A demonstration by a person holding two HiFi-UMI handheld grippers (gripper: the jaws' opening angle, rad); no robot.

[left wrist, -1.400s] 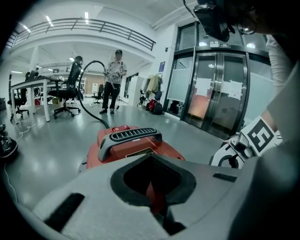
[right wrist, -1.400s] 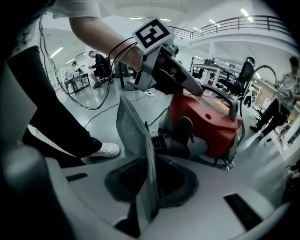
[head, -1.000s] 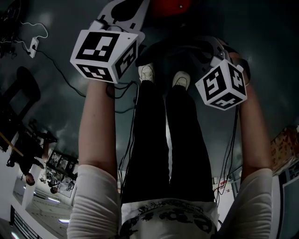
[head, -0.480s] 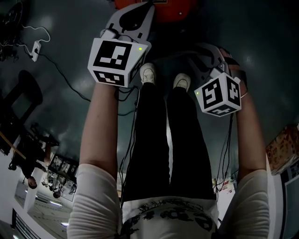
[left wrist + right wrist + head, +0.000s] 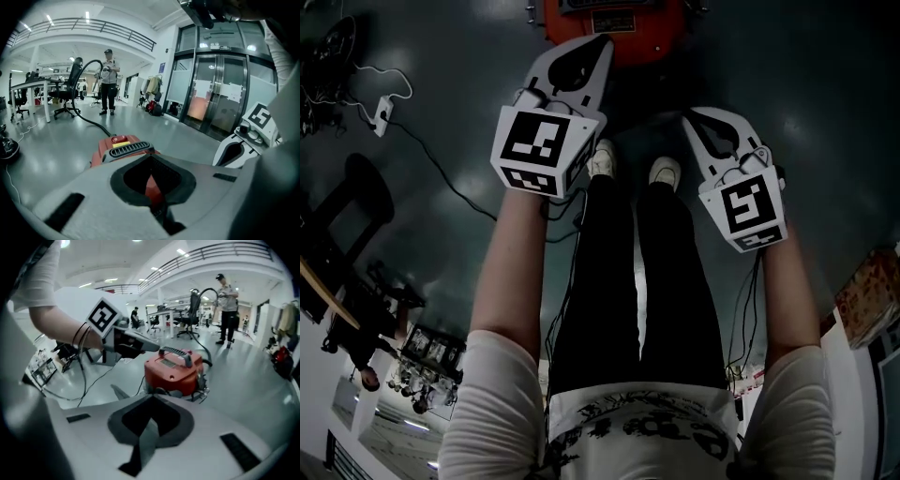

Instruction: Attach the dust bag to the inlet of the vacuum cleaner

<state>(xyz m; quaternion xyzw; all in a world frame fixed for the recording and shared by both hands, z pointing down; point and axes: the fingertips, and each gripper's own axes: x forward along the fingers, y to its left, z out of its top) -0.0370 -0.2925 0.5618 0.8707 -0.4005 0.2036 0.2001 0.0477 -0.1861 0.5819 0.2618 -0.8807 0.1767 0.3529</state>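
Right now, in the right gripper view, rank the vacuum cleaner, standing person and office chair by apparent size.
1. vacuum cleaner: largest, but nearest the camera.
2. standing person: taller than the chair.
3. office chair: close behind; both stand far off, so they look small.

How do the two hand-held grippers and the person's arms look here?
Both the left gripper and the right gripper have white, flat jaws with black-lined teardrop openings. Each carries a white cube printed with black square markers. Thin black cables hang below. The person wears short white sleeves. The right gripper's jaws are closing on nothing.
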